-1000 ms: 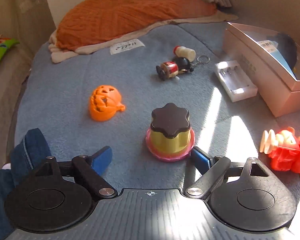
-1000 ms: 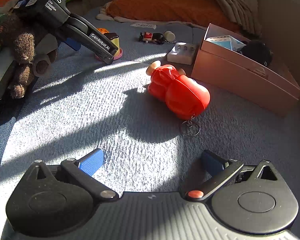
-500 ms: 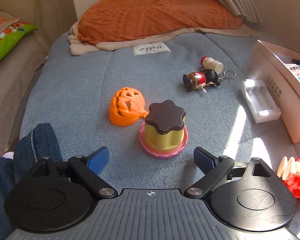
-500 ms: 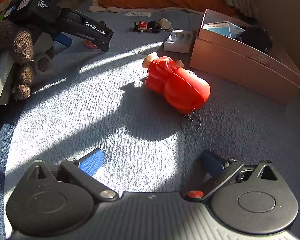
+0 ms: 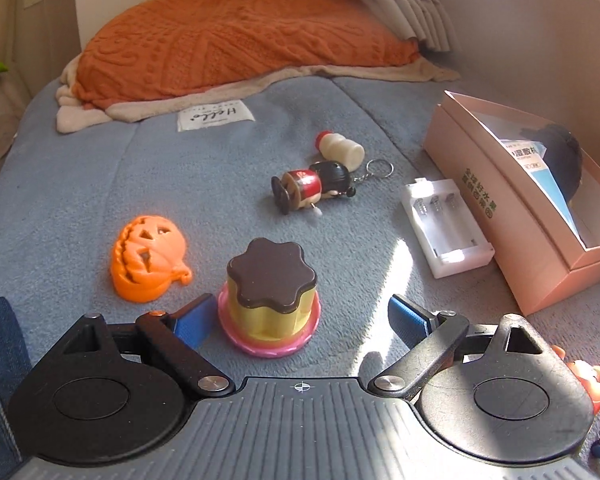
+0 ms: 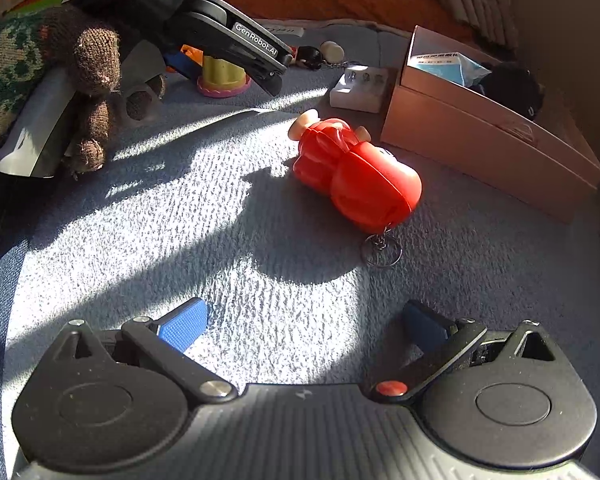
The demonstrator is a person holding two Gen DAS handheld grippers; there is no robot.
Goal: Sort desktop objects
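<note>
A pudding toy [image 5: 270,296], yellow with a brown top on a pink base, stands on the blue blanket. My left gripper [image 5: 300,320] is open, its left pad close beside the toy's base, the right pad well apart from it. The toy also shows in the right wrist view [image 6: 222,78], behind the left gripper's finger. My right gripper [image 6: 302,326] is open and empty, low over the blanket. A red figure keychain [image 6: 360,176] lies ahead of it. An orange pumpkin [image 5: 148,258], a pirate wind-up toy [image 5: 312,190], a small bottle keychain [image 5: 340,152] and a white battery holder [image 5: 446,226] lie around.
An open pink box [image 5: 512,216] with a blue packet and a dark object stands at the right, also in the right wrist view [image 6: 488,132]. An orange cushion [image 5: 240,36] lies at the back. A knitted brown sleeve [image 6: 88,76] is at the left.
My left gripper has moved forward and right toward the pudding toy, which now sits near its left pad. The right gripper has hardly moved.
</note>
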